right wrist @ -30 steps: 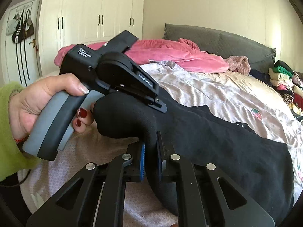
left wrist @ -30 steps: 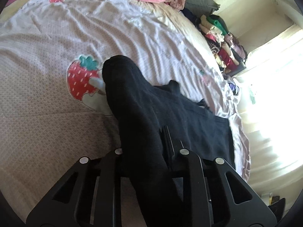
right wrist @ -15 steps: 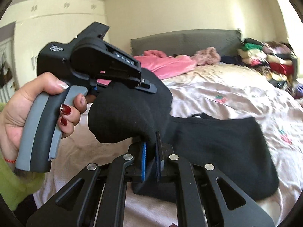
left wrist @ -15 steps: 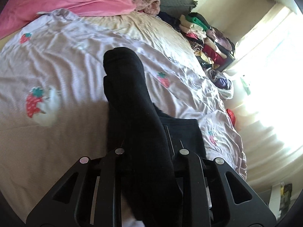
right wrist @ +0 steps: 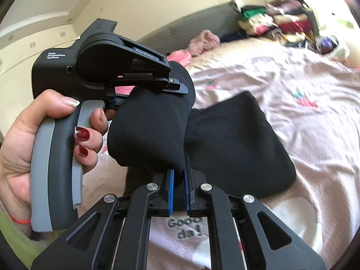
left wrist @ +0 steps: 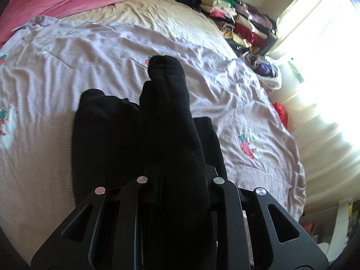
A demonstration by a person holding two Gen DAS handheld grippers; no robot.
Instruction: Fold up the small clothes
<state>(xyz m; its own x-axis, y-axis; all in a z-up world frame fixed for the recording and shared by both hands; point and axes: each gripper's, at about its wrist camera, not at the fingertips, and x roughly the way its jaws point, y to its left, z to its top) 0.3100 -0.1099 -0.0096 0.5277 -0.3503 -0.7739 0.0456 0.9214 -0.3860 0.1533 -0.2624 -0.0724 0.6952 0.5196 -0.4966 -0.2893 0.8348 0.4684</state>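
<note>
The right tongs (right wrist: 178,175) are clamped tight on a fold of the black garment (right wrist: 236,148), blue pads (right wrist: 171,186) pinching the cloth. The left tongs (left wrist: 177,180) are nearly closed on a thick roll of the same garment, which hides their tips. In the right view the left tongs (right wrist: 157,85), held by a hand (right wrist: 27,135), grip the cloth just ahead. The rest of the garment lies beyond and below both tongs on the bed (left wrist: 67,67). Stacked clothes (left wrist: 238,22) sit far ahead by the window.
</note>
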